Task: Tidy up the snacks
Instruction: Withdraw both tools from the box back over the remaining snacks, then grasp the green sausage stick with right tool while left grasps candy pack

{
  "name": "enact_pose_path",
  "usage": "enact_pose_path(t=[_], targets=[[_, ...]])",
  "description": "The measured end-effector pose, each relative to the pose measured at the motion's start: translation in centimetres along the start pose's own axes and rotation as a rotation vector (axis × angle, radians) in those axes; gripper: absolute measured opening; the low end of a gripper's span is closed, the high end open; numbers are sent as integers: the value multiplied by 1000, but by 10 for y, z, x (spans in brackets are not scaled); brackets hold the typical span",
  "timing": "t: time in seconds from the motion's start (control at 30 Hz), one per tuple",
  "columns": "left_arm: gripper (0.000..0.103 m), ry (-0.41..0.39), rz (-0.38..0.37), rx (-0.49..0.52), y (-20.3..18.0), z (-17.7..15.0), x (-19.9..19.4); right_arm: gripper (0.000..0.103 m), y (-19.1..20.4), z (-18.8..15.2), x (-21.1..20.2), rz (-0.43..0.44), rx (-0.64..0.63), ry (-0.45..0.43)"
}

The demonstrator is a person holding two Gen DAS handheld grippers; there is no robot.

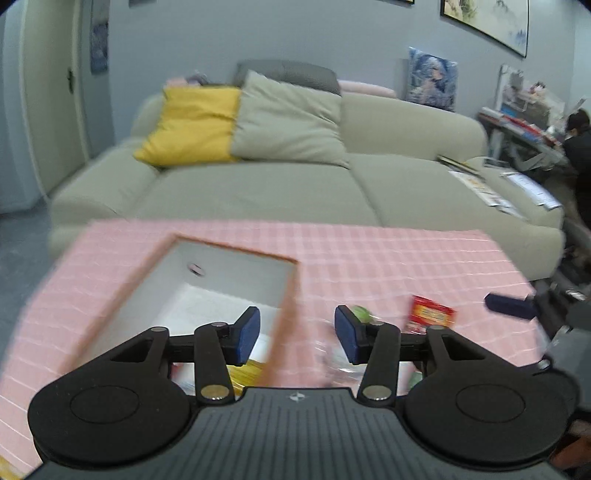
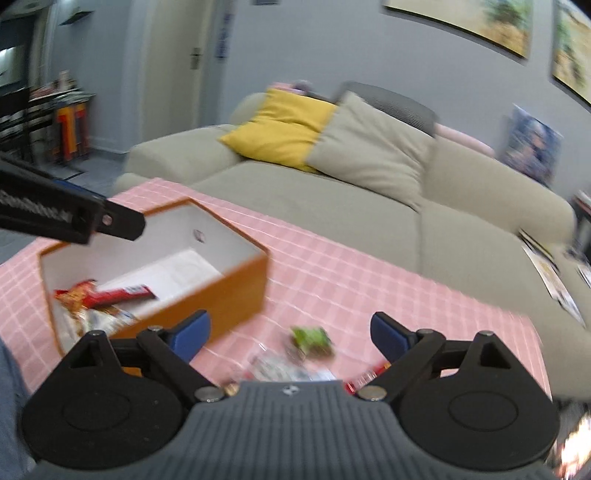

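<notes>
A table (image 1: 388, 254) covered by a pink checked cloth is seen in both wrist views, with a pale grey-green sofa (image 1: 280, 192) directly behind it. A yellow cushion (image 1: 192, 123) and a grey cushion (image 1: 291, 118) are propped on the sofa; framed pictures (image 2: 461, 22) are hung on the grey wall.

An orange-sided box (image 2: 236, 291) with a white interior is placed on the cloth; red snack packets (image 2: 107, 293) are seen inside.

On the bare cloth beside the box, a green-wrapped snack (image 2: 310, 339) and a red packet (image 1: 430, 314) are lying.

Left tongs (image 1: 297, 332): parted, nothing gripped. Right tongs (image 2: 291, 332): spread wide, nothing gripped.
</notes>
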State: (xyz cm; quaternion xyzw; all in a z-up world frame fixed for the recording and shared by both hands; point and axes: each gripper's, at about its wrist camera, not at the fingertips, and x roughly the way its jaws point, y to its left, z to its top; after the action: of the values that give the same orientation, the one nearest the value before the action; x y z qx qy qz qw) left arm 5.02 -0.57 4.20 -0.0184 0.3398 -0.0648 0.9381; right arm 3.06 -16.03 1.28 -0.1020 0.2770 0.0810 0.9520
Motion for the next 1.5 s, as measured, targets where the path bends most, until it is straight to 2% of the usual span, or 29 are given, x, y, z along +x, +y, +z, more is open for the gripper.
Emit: enact_pose_path(t=[0.07, 0.17, 0.33, 0.43, 0.6, 0.77, 0.93, 1.17, 1.23, 1.37, 1.5], targets=[[63, 12, -37, -41, -6, -10, 9, 90, -12, -20, -2, -31, 41, 10], [69, 25, -49, -61, -16, -25, 24, 92, -24, -47, 3, -69, 85, 49], [69, 95, -72, -38, -32, -55, 53, 97, -35, -88, 15, -113, 141, 120], [69, 133, -82, -11, -38, -70, 67, 98, -38, -102, 26, -158, 143, 133], [69, 187, -88, -31, -38, -80, 92, 93, -47, -108, 45, -156, 198, 161], [69, 195, -74, -15, -33, -83, 110, 76, -53, -104, 70, -138, 230, 199], [68, 221, -49, -62, -22, -86, 130, 67, -55, -102, 90, -109, 269, 234], [68, 282, -28, -201, -10, -85, 152, 66, -61, -95, 117, -121, 321, 260], [68, 296, -21, -237, -6, -84, 156, 61, -64, -94, 125, -123, 341, 274], [68, 316, -37, -291, 0, -84, 165, 60, -71, -93, 138, -136, 365, 296], [63, 350, -49, -293, -1, -85, 173, 48, -74, -94, 147, -127, 371, 321]])
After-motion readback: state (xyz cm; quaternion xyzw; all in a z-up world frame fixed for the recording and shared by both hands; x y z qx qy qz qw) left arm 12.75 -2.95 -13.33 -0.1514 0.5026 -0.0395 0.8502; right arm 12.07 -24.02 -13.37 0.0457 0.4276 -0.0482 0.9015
